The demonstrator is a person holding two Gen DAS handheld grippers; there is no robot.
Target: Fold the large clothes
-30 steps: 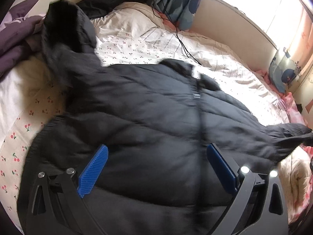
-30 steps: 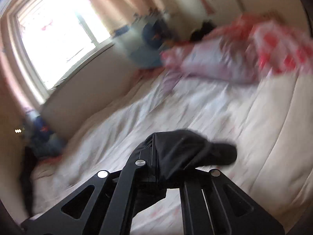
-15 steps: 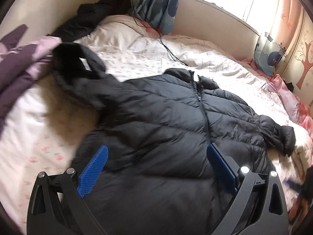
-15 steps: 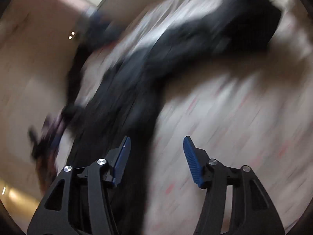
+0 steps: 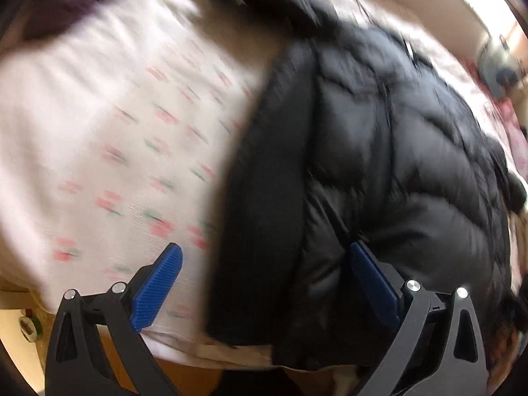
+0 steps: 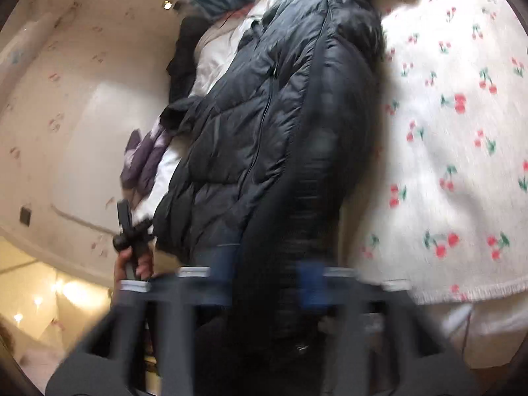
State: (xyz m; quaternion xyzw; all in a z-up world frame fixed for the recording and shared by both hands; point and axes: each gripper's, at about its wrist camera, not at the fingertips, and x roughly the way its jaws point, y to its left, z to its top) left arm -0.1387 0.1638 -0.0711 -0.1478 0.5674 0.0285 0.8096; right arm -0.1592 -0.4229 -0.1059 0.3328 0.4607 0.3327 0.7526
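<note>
Blue fingers (image 5: 158,288) of the left gripper (image 5: 264,283) stood spread wide at the bottom of its frame, pinching nothing — the left one over the sheet (image 5: 109,125), the right one against the jacket (image 5: 379,151). That black puffer jacket filled the centre and right of the left view, lying on the cherry-print sheet with its near edge hanging over the bed's edge at lower centre. A purple quilt (image 5: 62,3) showed at the upper left, blurred.

In the right view, the right gripper (image 6: 267,283) sat at the bottom centre, heavily smeared by motion; its blue fingers (image 6: 310,283) were apart, with a dark fold of the jacket (image 6: 264,125) between them, but whether they touched it I could not tell. There the jacket ran from bottom centre to the top of the frame, zipper visible, with the sheet (image 6: 462,132) to its right. At lower left a hand (image 6: 132,264) held a black handle.
</note>
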